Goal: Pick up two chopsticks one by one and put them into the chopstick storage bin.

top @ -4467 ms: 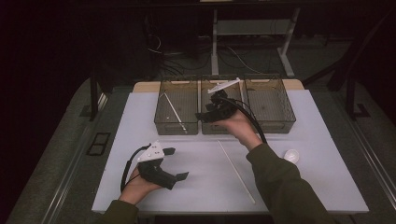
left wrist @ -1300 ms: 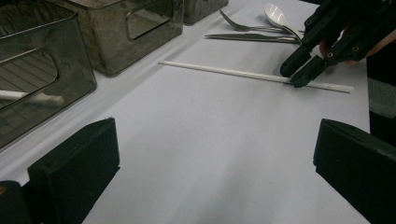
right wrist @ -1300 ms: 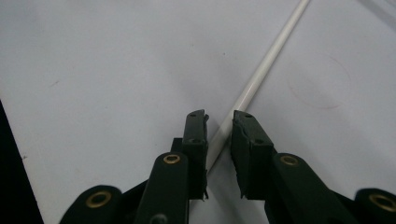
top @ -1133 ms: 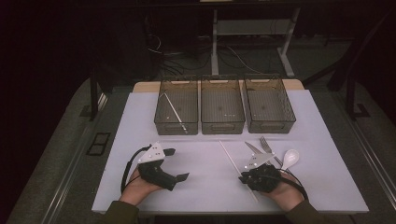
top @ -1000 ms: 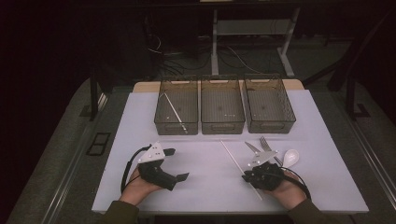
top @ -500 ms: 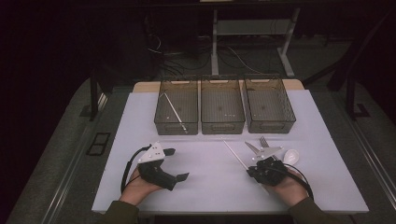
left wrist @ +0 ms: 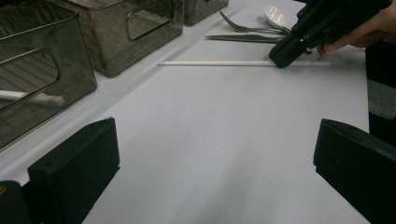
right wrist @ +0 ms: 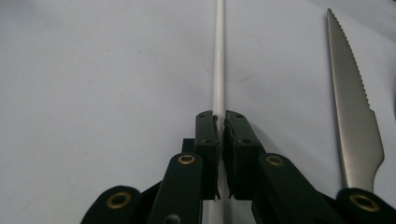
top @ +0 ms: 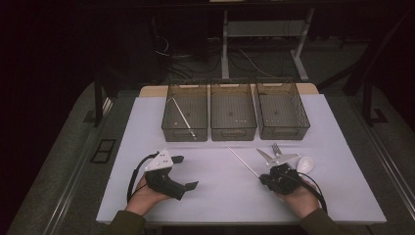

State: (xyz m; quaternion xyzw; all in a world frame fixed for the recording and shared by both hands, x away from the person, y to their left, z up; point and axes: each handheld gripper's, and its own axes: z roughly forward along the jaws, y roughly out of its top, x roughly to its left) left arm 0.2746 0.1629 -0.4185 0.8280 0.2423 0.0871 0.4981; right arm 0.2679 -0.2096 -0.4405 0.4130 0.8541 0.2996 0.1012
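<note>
My right tongs (right wrist: pixel 219 122), just closing, now pinch the white chopstick (right wrist: pixel 218 56) beside the knife (right wrist: pixel 352 93); lift level, left tongs (top: pixel 182 172) wide.

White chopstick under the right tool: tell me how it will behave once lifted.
The white chopstick looks straight and thin, so probably stiff and light. The right tool grips it near one end, so the long free end may droop or swing. It looks round and smooth, so it may slip in the pads and roll if dropped.
</note>
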